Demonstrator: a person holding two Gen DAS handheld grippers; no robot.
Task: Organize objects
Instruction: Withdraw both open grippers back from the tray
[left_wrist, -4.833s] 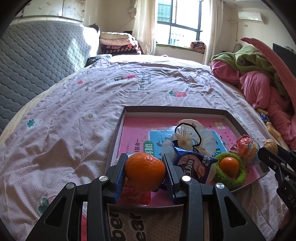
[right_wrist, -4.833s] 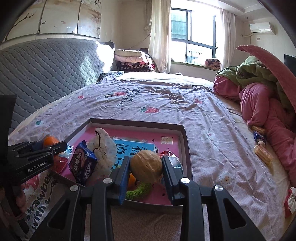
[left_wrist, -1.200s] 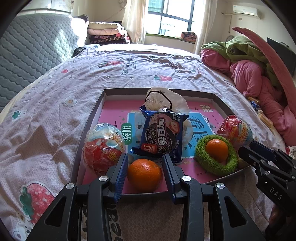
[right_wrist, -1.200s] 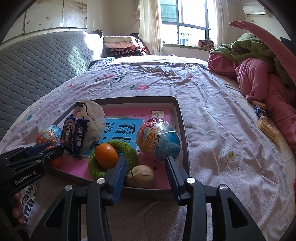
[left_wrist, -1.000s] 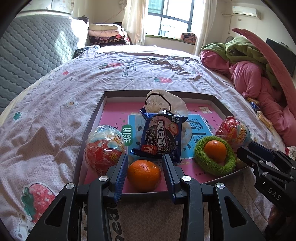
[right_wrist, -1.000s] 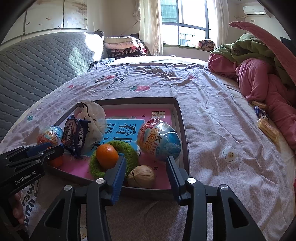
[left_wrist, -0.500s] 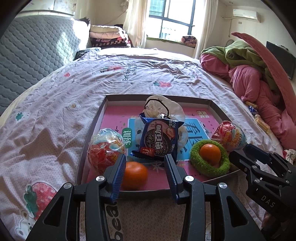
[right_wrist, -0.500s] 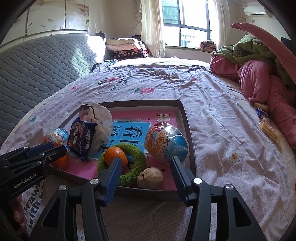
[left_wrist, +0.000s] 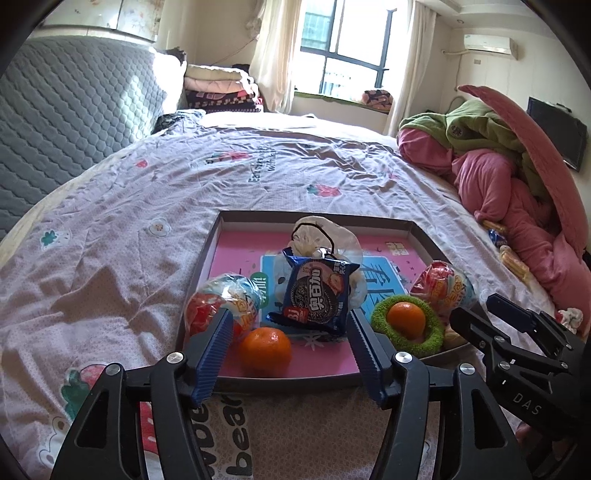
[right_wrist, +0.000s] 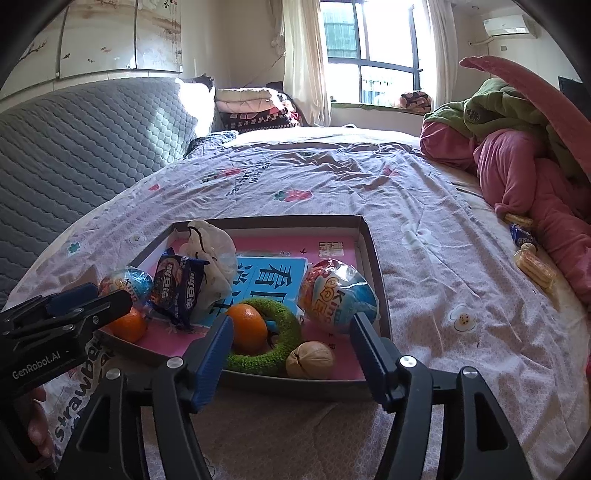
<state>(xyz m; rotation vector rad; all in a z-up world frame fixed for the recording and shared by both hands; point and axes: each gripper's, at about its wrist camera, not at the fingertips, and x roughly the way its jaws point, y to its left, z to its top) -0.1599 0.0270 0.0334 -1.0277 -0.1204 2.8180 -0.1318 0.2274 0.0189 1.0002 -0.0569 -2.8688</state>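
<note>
left gripper (left_wrist: 288, 336): jaws apart, just been opening, orange (left_wrist: 265, 347) loose between them, lower centre of tray (left_wrist: 207, 254) | right gripper (right_wrist: 291, 339): jaws apart, just been opening, walnut (right_wrist: 310, 359) free between them, at tray's near rim | tray on bed (left_wrist: 110, 229)

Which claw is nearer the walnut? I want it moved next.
Right. The right claw is open with the walnut between its fingers; the left claw is open around the orange at the tray's other end.
</note>
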